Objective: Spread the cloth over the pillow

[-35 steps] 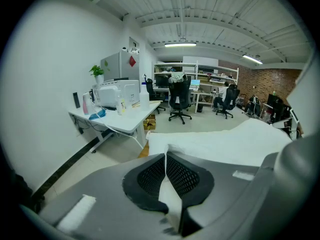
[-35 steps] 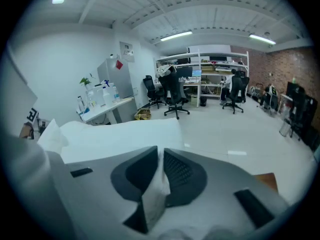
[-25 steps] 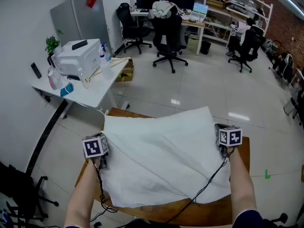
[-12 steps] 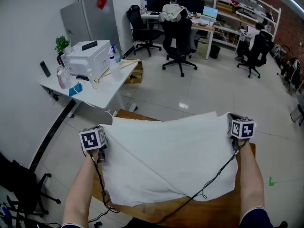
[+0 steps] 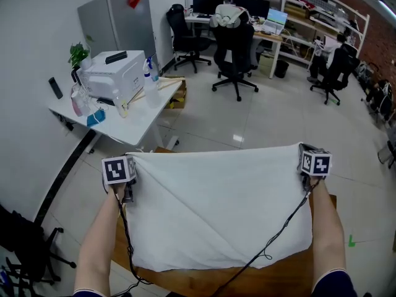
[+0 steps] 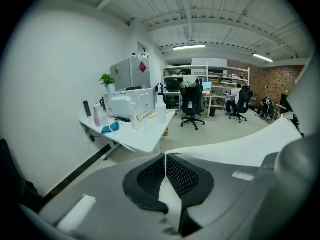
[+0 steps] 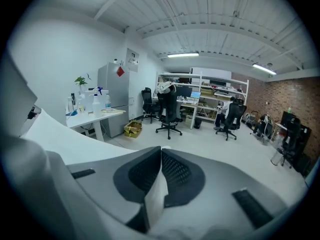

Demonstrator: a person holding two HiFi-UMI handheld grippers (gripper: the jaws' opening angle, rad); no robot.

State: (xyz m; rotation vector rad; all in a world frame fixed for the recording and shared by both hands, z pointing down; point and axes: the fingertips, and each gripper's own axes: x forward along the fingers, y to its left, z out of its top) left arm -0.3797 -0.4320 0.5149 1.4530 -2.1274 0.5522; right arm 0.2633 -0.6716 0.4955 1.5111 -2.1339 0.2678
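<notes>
In the left gripper view, the left gripper (image 6: 165, 159) has its 2 black mesh pads (image 6: 151, 177) pressed together on a thin white fold of the cloth (image 6: 240, 145), which runs off to the right as a broad sheet. The right gripper (image 7: 161, 150) does the same in its own view: its pads (image 7: 175, 173) are closed tight, a strip of cloth (image 7: 156, 196) is nipped between them, and the rest of the sheet sweeps away to the left. From the head view, the left gripper (image 5: 128, 166) and right gripper (image 5: 306, 156) each hold 1 upper corner. They are well apart, with the cloth's top edge drawn nearly straight between them. The cloth (image 5: 216, 209) hangs back towards the person (a long diagonal crease runs down from the left corner), and its lower edge lies over the wooden table (image 5: 291, 274). A black cable (image 5: 281, 231) trails from the right gripper across the cloth. Beyond, to the left, a white side table (image 5: 133, 125) carries a printer (image 5: 111, 73) and a spray bottle (image 5: 150, 82), and black office chairs (image 5: 235, 48) stand further back.
</notes>
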